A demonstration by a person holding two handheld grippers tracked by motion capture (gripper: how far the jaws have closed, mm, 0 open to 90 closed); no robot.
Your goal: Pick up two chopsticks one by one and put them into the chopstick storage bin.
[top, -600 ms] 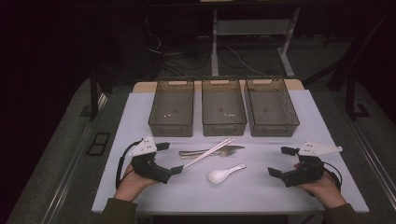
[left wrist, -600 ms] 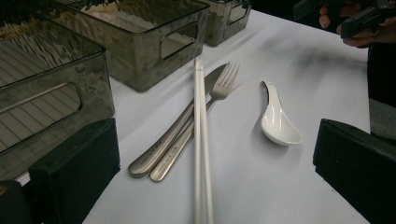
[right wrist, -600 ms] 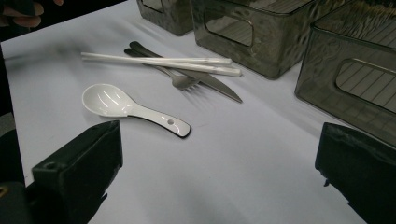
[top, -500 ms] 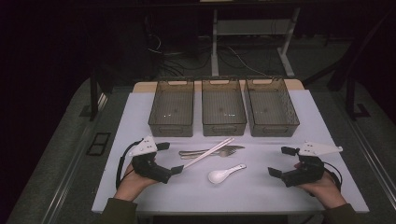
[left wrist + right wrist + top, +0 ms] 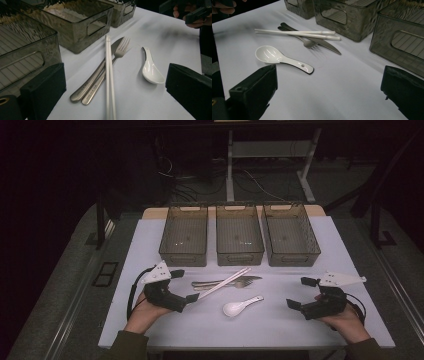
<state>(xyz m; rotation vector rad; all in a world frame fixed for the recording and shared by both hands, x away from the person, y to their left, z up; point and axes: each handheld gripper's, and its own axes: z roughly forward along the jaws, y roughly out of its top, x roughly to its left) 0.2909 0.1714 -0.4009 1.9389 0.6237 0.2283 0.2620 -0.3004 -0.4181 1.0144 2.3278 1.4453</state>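
Note:
A pair of white chopsticks [image 5: 225, 282] [image 5: 109, 72] [image 5: 299, 33] lies across a steel fork [image 5: 120, 51] [image 5: 308, 43] and knife [image 5: 116, 45] [image 5: 329, 47] at the middle of the white table [image 5: 280, 330]. A white ceramic spoon [image 5: 239, 306] [image 5: 150, 70] [image 5: 277, 57] rests just in front of them. My left gripper [image 5: 186, 286] [image 5: 116, 100] sits low on the table to their left, open, with the near ends of the cutlery between its jaws but untouched. My right gripper [image 5: 298, 292] [image 5: 327, 97] rests at the right, open and holding nothing, pointed toward the spoon.
Three dark see-through bins stand side by side at the back: left [image 5: 183, 237], middle [image 5: 239, 235], right [image 5: 291, 234]. Each looks empty. The table's front edge runs close under both hands. Dark floor and desk legs lie beyond.

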